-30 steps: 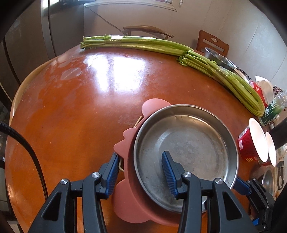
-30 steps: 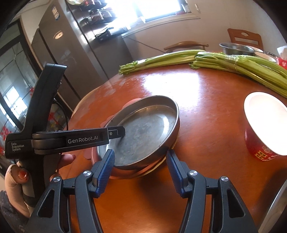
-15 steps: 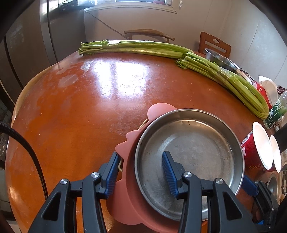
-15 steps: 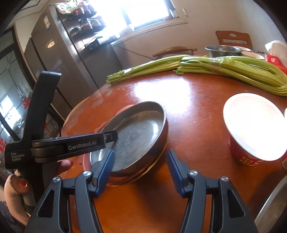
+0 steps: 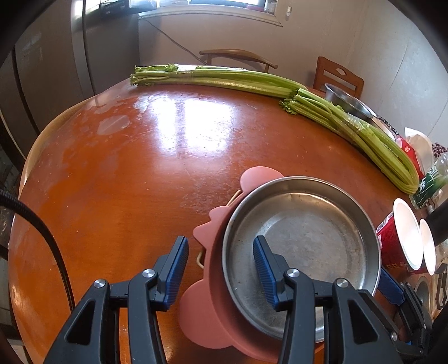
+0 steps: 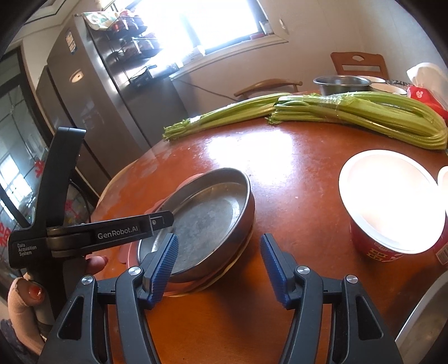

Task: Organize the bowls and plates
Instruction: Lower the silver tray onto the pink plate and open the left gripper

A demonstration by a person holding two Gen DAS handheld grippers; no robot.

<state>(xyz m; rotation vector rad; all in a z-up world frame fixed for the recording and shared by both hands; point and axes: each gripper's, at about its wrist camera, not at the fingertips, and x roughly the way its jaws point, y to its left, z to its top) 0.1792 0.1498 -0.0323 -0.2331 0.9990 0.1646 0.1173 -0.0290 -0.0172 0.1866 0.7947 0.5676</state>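
The round steel plate [image 5: 305, 243] sits stacked on the pink silicone plate [image 5: 207, 316]. The left gripper [image 5: 221, 273] straddles both rims, apparently gripping; the right gripper [image 6: 218, 268], just opening, holds nothing. 2 red paper bowls [image 5: 397, 240] and 1 steel bowl [image 6: 341, 84] remain unsorted.

a home kitchen-dining room; a round wooden table [image 5: 140, 182] bears celery [image 6: 364, 112], a tall steel fridge [image 6: 92, 92] beside a bright window [image 6: 201, 25]; wooden chairs [image 5: 338, 74]
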